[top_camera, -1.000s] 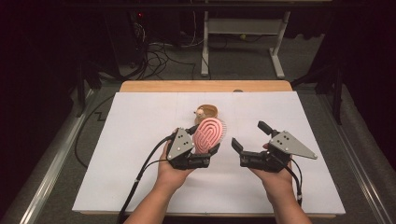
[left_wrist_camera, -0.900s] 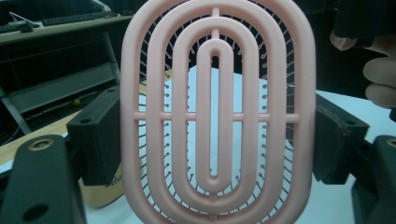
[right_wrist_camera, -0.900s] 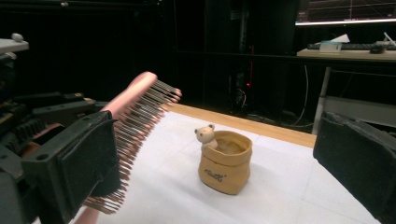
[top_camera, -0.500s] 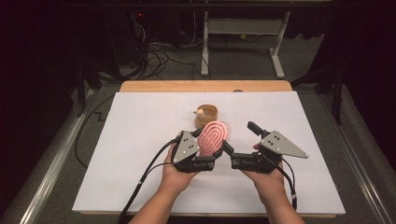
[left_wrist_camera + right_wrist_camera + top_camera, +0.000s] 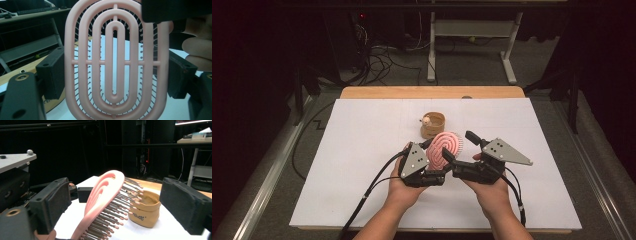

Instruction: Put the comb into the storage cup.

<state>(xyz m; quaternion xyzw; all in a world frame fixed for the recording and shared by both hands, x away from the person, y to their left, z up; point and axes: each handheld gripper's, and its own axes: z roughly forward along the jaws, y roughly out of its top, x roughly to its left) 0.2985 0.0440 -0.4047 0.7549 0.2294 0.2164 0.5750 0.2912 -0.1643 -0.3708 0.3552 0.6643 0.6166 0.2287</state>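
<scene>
I am holding a pink oval plastic hairbrush point(image 5: 445, 148) up off the white paper-covered table point(image 5: 362, 150) with the left gripper point(image 5: 435, 159), whose jaws are pinching its lower end. In the left gripper view the brush's back point(image 5: 113, 60) is facing me: smooth concentric loops of moulded plastic joined by a cross bar, with open slots between them and thin bristles showing through. I am bringing the right gripper point(image 5: 460, 145) in with its jaws spread wide, one block on each side of the brush head point(image 5: 107, 195) and neither touching it, as far as I can judge.

I am reading this as the middle of a handover. The next move is calling for the right jaws to close on the rigid rim rather than on the bristles point(image 5: 117, 210), which are fine, flexible, ball-tipped pins and would give under pressure. The plastic looks slick, so I am expecting to need a square grip before the left lets go.

Behind the brush, a small tan soft-sided pouch point(image 5: 432, 125) is standing open on the table, well clear of both grippers.
</scene>
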